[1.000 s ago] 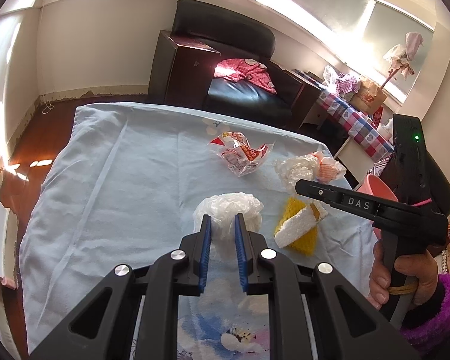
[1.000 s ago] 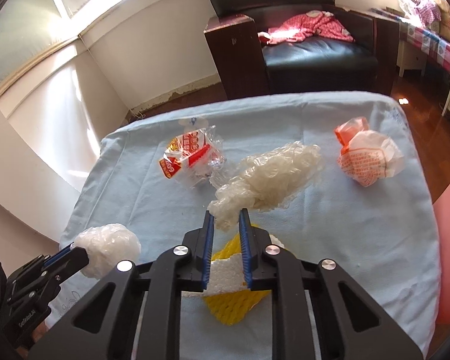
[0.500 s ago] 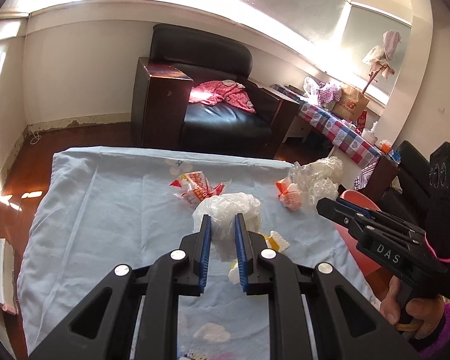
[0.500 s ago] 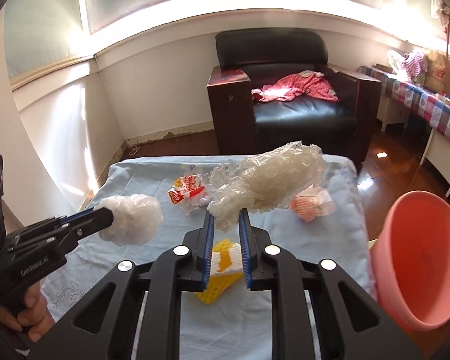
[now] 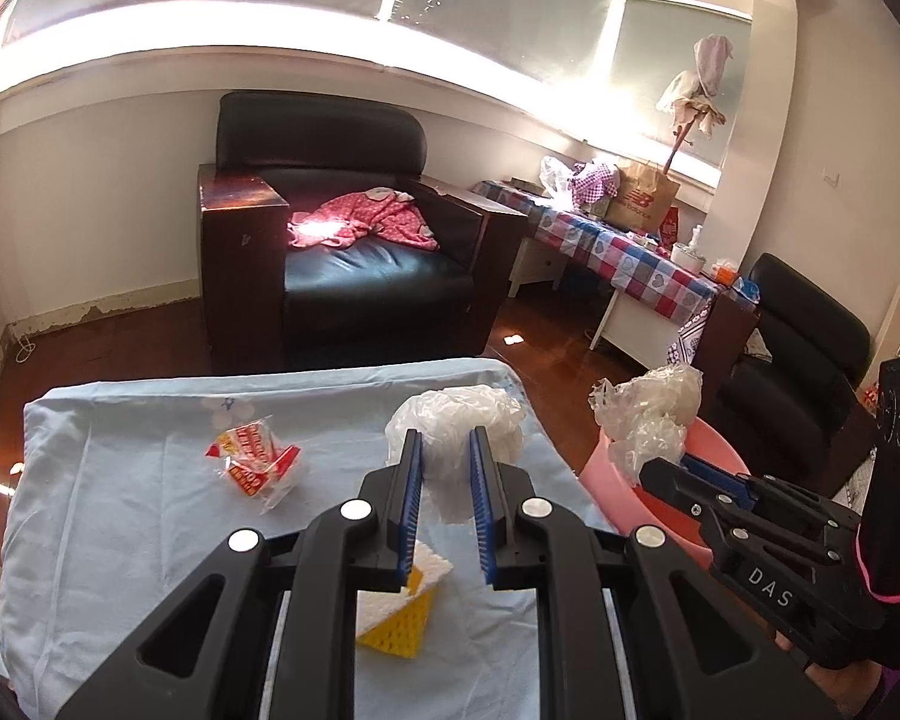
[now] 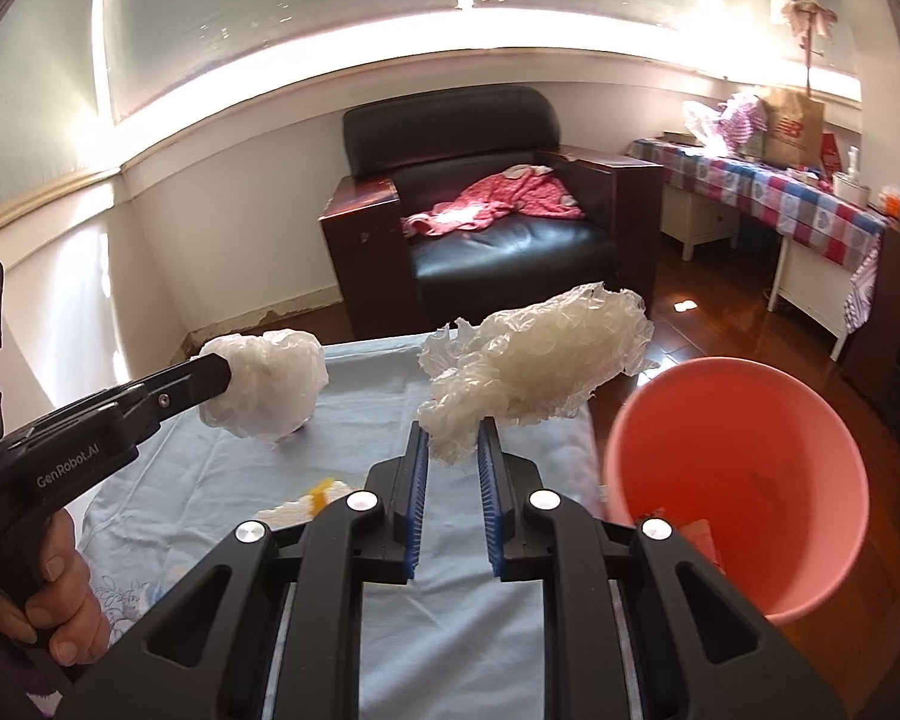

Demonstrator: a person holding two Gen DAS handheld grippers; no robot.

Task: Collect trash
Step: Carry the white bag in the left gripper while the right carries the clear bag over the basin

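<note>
Over the blue-sheeted table (image 5: 120, 480), beside the pink bucket (image 6: 744, 480), my right gripper (image 6: 453, 450) clamps a long crumpled plastic bag (image 6: 540, 360), while my left gripper (image 5: 444, 450) pinches a smaller plastic wad (image 5: 456, 420).

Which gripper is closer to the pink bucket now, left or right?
Right. The right gripper holds its crumpled plastic just beside the pink bucket rim; the left gripper is farther, over the blue cloth.

Black armchair (image 5: 354, 252), checkered side table (image 5: 624, 258)
</note>
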